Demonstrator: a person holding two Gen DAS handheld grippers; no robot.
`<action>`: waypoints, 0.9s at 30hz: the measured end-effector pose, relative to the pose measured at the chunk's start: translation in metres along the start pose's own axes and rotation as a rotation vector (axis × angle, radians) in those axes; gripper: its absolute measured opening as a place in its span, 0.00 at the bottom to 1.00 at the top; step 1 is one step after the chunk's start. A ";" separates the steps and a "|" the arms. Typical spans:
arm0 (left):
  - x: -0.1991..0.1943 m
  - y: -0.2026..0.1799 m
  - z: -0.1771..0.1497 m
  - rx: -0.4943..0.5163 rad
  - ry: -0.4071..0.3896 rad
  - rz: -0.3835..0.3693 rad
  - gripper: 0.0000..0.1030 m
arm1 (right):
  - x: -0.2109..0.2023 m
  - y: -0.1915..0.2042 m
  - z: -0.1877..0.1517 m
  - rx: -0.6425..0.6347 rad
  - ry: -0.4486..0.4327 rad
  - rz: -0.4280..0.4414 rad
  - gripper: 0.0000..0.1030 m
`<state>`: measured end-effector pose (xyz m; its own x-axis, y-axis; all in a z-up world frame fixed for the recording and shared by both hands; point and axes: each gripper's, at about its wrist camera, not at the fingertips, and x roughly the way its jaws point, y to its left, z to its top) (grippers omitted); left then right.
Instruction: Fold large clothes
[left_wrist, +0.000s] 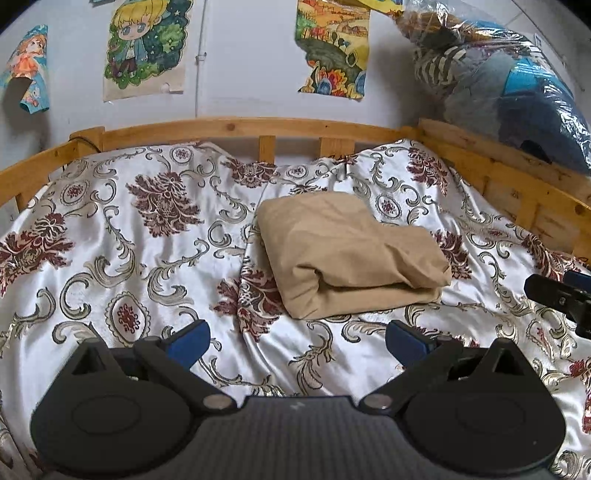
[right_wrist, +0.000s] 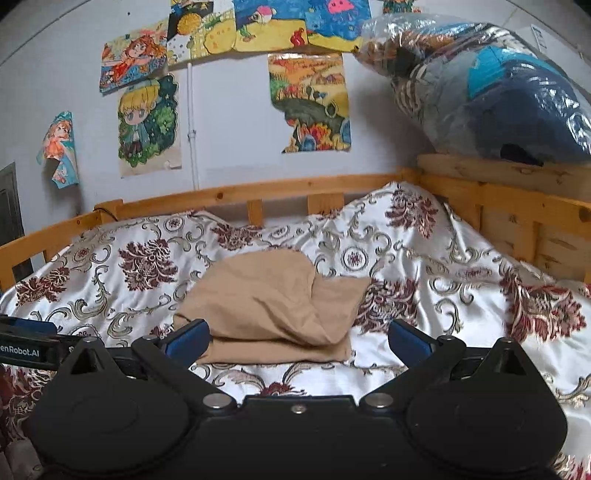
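Note:
A tan garment (left_wrist: 347, 251) lies folded into a compact thick bundle on the floral bedspread (left_wrist: 129, 236), a little right of centre. It also shows in the right wrist view (right_wrist: 273, 306), just beyond the fingers. My left gripper (left_wrist: 297, 341) is open and empty, hovering over the bedspread short of the bundle. My right gripper (right_wrist: 297, 341) is open and empty, its left finger (right_wrist: 188, 341) close to the bundle's near left corner. The right gripper also shows at the right edge of the left wrist view (left_wrist: 561, 295), and the left gripper at the left edge of the right wrist view (right_wrist: 29, 343).
A wooden bed rail (left_wrist: 236, 129) runs along the back and right side (right_wrist: 517, 221). A clear plastic bag of clothes (left_wrist: 509, 81) sits on the rail at the back right. Drawings (right_wrist: 147, 125) hang on the wall behind.

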<state>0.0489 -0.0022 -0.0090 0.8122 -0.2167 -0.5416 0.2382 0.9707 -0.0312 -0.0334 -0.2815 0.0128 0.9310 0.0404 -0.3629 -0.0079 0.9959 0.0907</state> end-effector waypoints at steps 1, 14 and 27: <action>0.001 0.000 -0.001 0.004 0.003 0.002 0.99 | 0.001 0.000 -0.001 0.001 0.003 0.000 0.99; 0.012 0.003 -0.009 0.012 0.039 0.003 0.99 | 0.012 0.002 -0.006 0.006 0.046 -0.005 0.99; 0.012 0.004 -0.008 0.011 0.039 0.005 0.99 | 0.013 0.004 -0.006 0.006 0.052 -0.004 0.99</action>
<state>0.0551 0.0004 -0.0225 0.7922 -0.2076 -0.5738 0.2405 0.9705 -0.0190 -0.0235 -0.2760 0.0025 0.9109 0.0412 -0.4106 -0.0021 0.9955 0.0951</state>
